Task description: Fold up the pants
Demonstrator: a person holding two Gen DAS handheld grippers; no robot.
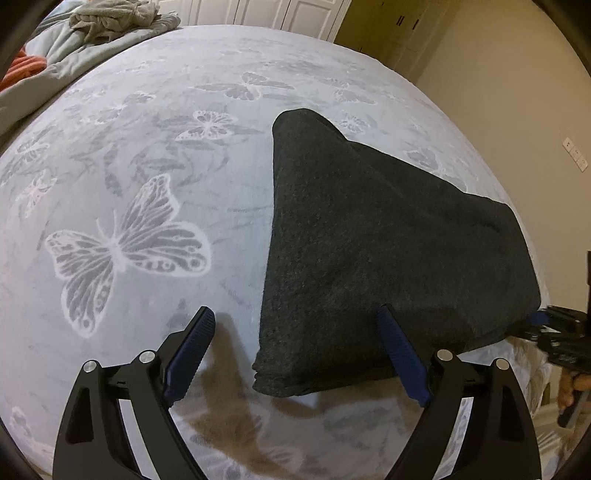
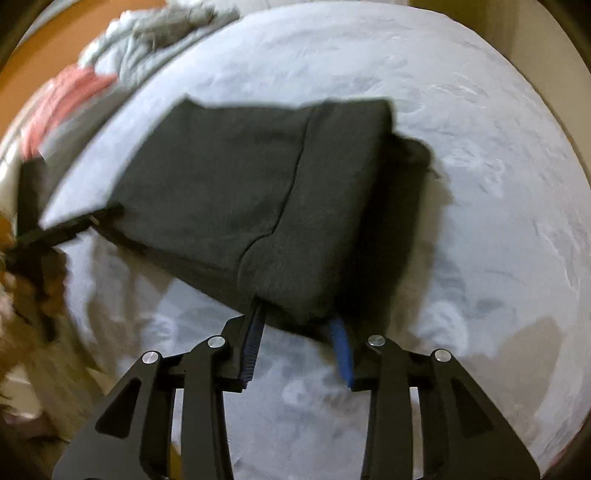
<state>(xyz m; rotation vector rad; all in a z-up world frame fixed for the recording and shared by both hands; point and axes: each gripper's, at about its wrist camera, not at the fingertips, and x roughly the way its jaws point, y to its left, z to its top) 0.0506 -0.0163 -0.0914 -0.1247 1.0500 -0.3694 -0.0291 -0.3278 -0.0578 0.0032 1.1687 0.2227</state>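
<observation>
Dark grey pants [image 1: 369, 240] lie folded into a thick bundle on a pale bedspread with butterflies [image 1: 129, 251]. My left gripper [image 1: 295, 321] is open, its jaws wide apart at the bundle's near left corner, with one blue finger [image 1: 400, 354] in front of the cloth. In the right wrist view the pants [image 2: 258, 206] fill the middle. My right gripper [image 2: 299, 314] has its blue fingers [image 2: 341, 347] partly apart, the tips tucked under the near edge of the bundle. The right gripper also shows in the left wrist view [image 1: 546, 325] at the bundle's right corner.
A heap of grey and orange bedding [image 1: 74, 40] lies at the bed's far left. White closet doors [image 1: 277, 11] and a beige wall [image 1: 517, 92] stand beyond the bed. The bed's edge runs close on the right.
</observation>
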